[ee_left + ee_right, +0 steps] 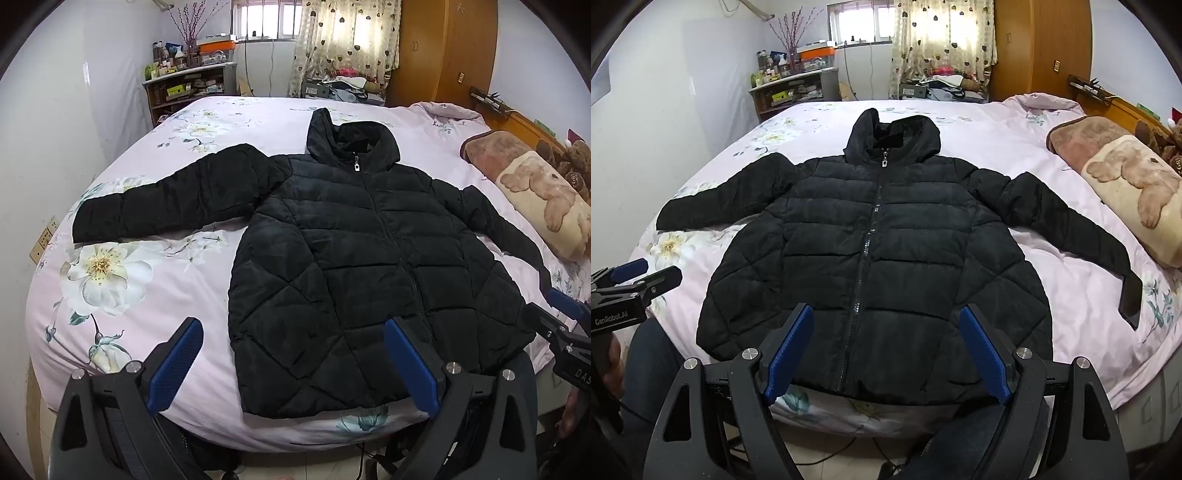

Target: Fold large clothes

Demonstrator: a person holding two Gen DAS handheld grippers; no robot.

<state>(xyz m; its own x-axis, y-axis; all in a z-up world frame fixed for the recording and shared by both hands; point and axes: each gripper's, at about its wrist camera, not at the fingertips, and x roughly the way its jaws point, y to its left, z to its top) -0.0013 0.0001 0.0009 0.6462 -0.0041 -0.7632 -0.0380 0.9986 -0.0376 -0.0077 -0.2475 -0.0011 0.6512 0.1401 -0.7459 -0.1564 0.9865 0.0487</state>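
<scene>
A black hooded puffer jacket lies flat on the bed, front up and zipped, both sleeves spread out; it also shows in the right wrist view. My left gripper is open and empty, held above the jacket's lower left hem near the bed's front edge; it also shows in the right wrist view. My right gripper is open and empty, held above the middle of the hem; it also shows at the right edge of the left wrist view.
The bed has a pink floral cover. Pillows with a bear print lie at the right. A cluttered shelf and a wooden wardrobe stand beyond the bed. The person's legs are at the front edge.
</scene>
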